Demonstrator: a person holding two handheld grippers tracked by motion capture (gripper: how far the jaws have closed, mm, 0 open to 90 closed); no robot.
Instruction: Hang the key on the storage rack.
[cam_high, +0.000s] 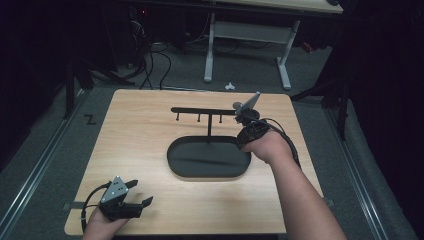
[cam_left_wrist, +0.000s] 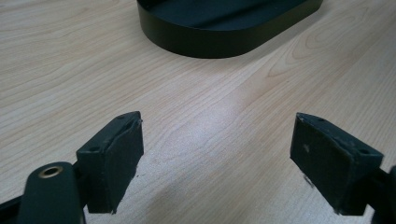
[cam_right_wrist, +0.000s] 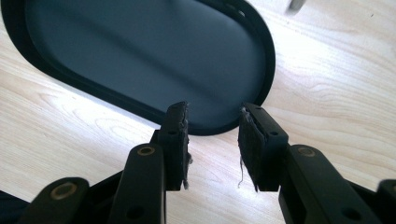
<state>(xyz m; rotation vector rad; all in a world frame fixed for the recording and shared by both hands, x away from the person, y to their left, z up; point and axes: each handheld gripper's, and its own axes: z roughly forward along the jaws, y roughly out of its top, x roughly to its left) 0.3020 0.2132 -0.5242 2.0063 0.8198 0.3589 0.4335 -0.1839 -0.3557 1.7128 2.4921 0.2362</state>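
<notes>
R tool (cam_right_wrist: 212, 140) jaws narrow gap, empty, over tray (cam_high: 172, 155) R end | L tool (cam_left_wrist: 219, 158) wide, empty, near-L corner | stand (cam_high: 209, 125): rigid, prob light, slick; take by post

The counter (cam_high: 145, 120) is a pale wood top with rounded corners, standing on grey floor. A black oval tray (cam_high: 208, 158) lies near its middle, with a thin post rising from its far rim to a hooked crossbar (cam_high: 202, 110). The left tongs (cam_high: 134, 193) rest at the near left corner.
</notes>
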